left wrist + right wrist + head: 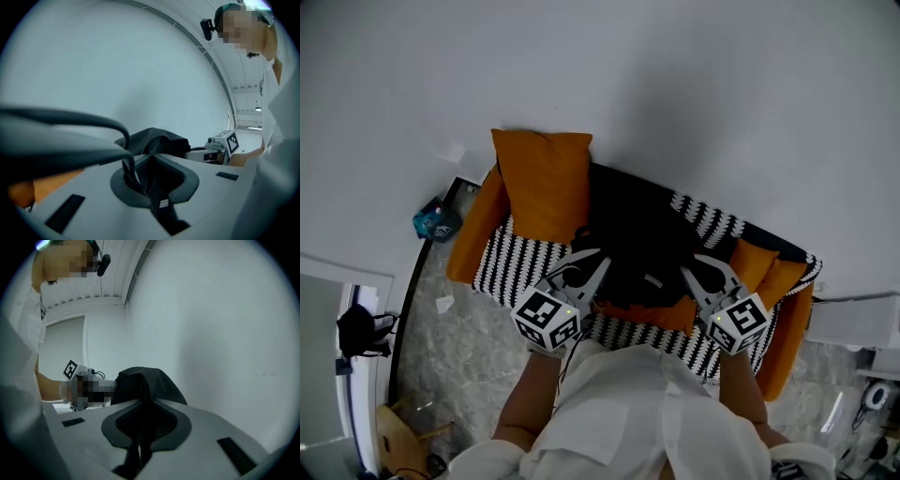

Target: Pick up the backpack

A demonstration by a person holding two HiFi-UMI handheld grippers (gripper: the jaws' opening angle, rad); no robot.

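The black backpack (637,251) hangs between my two grippers above the striped sofa seat (504,264). My left gripper (584,271) is shut on a black strap at the pack's left side, and my right gripper (703,270) is shut on black fabric at its right side. In the left gripper view the strap runs down between the pads at the left gripper (150,182), with the backpack (154,139) bulging beyond and the right gripper's marker cube (230,140) past it. In the right gripper view the right gripper (142,428) pinches dark fabric below the backpack (143,383).
An orange pillow (542,183) leans upright at the sofa's left end; more orange cushions (769,267) lie at its right. A white wall stands behind. On the floor at left are a teal object (438,222), a black bag (358,330) and a wooden stool (398,436).
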